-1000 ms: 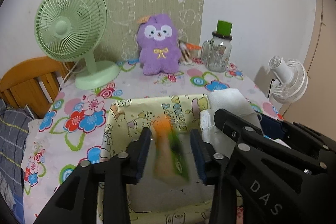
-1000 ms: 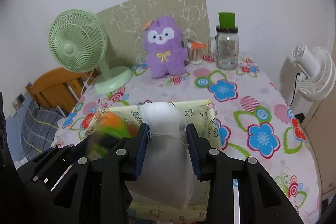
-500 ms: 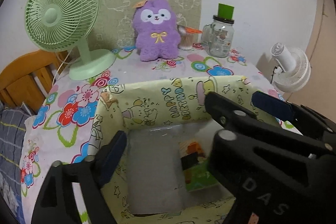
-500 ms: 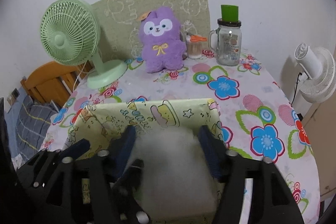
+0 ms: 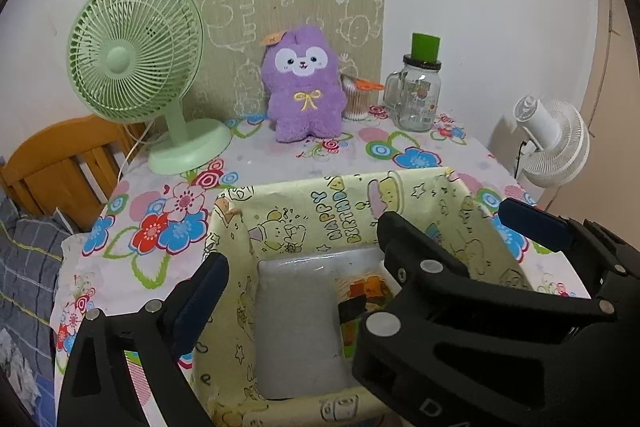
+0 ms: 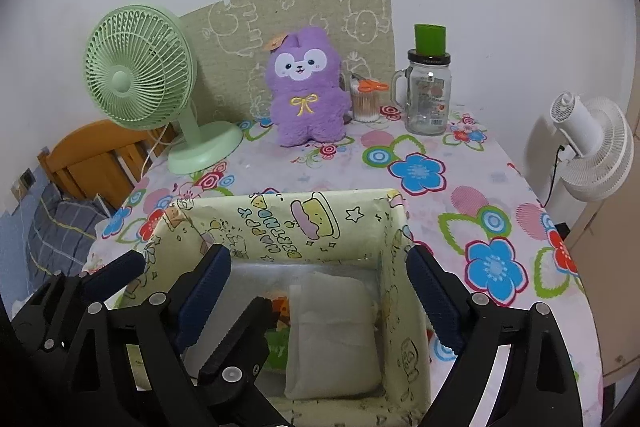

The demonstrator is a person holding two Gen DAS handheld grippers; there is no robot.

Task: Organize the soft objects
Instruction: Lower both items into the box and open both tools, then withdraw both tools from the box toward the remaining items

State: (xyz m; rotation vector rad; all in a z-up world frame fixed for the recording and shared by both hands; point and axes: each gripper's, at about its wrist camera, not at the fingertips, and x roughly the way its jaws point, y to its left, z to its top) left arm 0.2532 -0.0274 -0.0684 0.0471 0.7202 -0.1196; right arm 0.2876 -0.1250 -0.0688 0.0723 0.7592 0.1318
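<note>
A yellow cartoon-print box (image 5: 344, 205) (image 6: 280, 223) stands at the table's near edge. Inside it lie a white soft pouch (image 6: 334, 331) and an orange-and-green packet (image 5: 362, 293) (image 6: 278, 311). My left gripper (image 5: 304, 291) is open and empty above the box; its right finger is hidden behind the right gripper's body. My right gripper (image 6: 320, 299) is open and empty, its fingers spread over the box above the pouch. A purple plush toy (image 5: 304, 89) (image 6: 306, 89) sits upright at the back of the table.
A green desk fan (image 5: 136, 67) (image 6: 144, 83) stands at the back left. A glass jar with a green cap (image 5: 418, 91) (image 6: 428, 95) and a cotton-swab holder (image 6: 365, 101) stand at the back right. A white fan (image 6: 592, 151) and a wooden chair (image 5: 60, 163) flank the table.
Both grippers have opened. The packet dropped from the left gripper and the white pouch from the right gripper into the box. Both grippers have drawn back slightly.
</note>
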